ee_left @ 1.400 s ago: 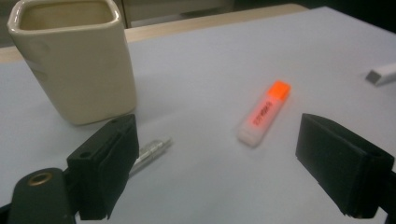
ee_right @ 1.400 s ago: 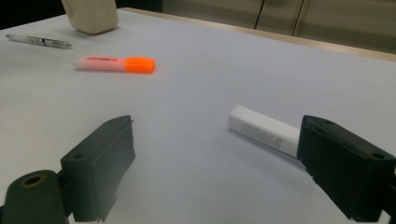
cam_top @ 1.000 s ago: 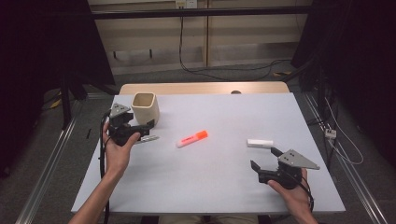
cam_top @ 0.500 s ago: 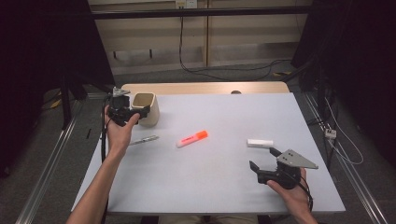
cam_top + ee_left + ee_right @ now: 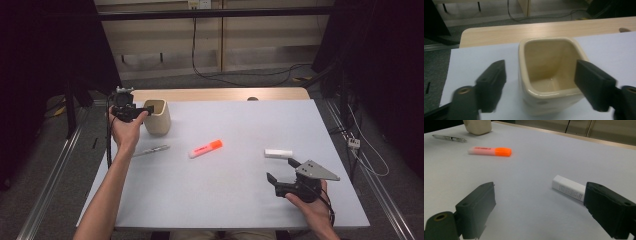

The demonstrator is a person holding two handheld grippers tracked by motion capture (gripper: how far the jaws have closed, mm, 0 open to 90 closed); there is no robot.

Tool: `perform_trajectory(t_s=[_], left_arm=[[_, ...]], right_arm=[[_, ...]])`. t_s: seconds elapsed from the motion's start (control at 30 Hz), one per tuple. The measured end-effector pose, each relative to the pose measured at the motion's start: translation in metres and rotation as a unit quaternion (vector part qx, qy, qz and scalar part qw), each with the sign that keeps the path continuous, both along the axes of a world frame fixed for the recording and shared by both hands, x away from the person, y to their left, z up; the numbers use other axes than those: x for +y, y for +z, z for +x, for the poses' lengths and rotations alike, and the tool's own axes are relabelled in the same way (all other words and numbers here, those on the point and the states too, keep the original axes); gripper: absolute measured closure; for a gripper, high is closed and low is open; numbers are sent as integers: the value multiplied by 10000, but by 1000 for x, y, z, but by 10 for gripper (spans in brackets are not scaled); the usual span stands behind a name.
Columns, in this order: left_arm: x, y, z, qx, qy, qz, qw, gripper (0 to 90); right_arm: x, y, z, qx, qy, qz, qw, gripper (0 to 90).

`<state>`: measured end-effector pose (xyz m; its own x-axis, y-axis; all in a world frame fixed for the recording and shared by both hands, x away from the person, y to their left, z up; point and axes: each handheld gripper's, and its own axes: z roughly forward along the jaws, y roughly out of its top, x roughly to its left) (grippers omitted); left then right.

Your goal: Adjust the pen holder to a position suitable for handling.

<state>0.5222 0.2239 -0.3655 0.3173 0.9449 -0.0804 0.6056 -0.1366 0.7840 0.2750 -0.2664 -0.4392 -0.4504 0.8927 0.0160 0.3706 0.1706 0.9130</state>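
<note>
Your left gripper's [image 5: 541,87] fingers [image 5: 491,85] are spread wide on either side of the cup [image 5: 550,75] at the table's [image 5: 225,200] far left, while your right gripper [image 5: 541,212] rests parted near the white stick [image 5: 569,188].

A: Count on the table?
B: One beige cup [image 5: 157,117], one pen [image 5: 151,150], one orange highlighter [image 5: 205,148], one white eraser [image 5: 278,153].
A: Grippers?
B: Two: left gripper [image 5: 145,108], right gripper [image 5: 280,170].

The left gripper [image 5: 146,109] is held raised at the far left, fingers [image 5: 491,83] spread wide. The right gripper [image 5: 281,175] sits low at the near right, fingers [image 5: 477,210] equally wide.
</note>
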Motion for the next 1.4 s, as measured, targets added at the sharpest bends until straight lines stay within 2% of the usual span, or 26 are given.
perform_trajectory(t_s=[0.07,0.3,0.37,0.4,0.47,0.5,0.63,0.77,0.83,1.03,1.13,1.17,1.2,1.23,1.27,1.3,1.37,1.4], left_arm=[[1,-2,3,21,30,5,10000,327],[3,-15,16,225,53,68,9997,500],[2,-16,18,218,60,134,9997,536],[0,-16,19,220,69,174,9996,584],[-1,-16,21,245,19,278,9993,604],[-2,-16,22,268,6,298,9992,660],[-4,-18,26,336,61,424,9985,717],[-1,-23,29,383,90,272,9989,743],[-3,-24,31,391,140,288,9987,751],[-5,-27,32,493,239,185,9983,716],[-5,-26,33,487,275,324,9979,745],[-5,-26,33,459,324,293,9980,774],[-3,-25,33,528,264,327,9977,808],[-3,-25,34,506,262,272,9980,815],[-4,-26,34,470,233,324,9981,831],[-4,-26,34,450,179,219,9986,831],[-6,-25,35,449,146,302,9984,828],[-5,-25,35,446,151,265,9985,828]], right_arm=[[0,0,0,-2,0,1,10000,101],[0,0,0,-5,3,-9,10000,101],[0,0,0,-4,0,-13,10000,101],[0,0,0,4,4,-15,10000,101],[0,0,0,6,5,-13,10000,101],[0,0,1,2,15,-14,10000,101],[0,-1,1,20,34,6,10000,101],[-1,-2,2,35,43,7,10000,100],[-1,-2,2,43,38,9,10000,100],[-2,-2,2,46,21,11,10000,100],[-1,-2,2,53,28,9,10000,100],[-1,-2,2,53,28,5,10000,100],[-1,-2,2,55,29,4,10000,100],[-1,-2,2,58,27,6,10000,100],[-1,-2,2,52,26,7,10000,100],[-1,-2,2,52,26,7,10000,100],[-2,-2,2,54,28,7,10000,100],[-2,-2,2,60,22,13,10000,100]])
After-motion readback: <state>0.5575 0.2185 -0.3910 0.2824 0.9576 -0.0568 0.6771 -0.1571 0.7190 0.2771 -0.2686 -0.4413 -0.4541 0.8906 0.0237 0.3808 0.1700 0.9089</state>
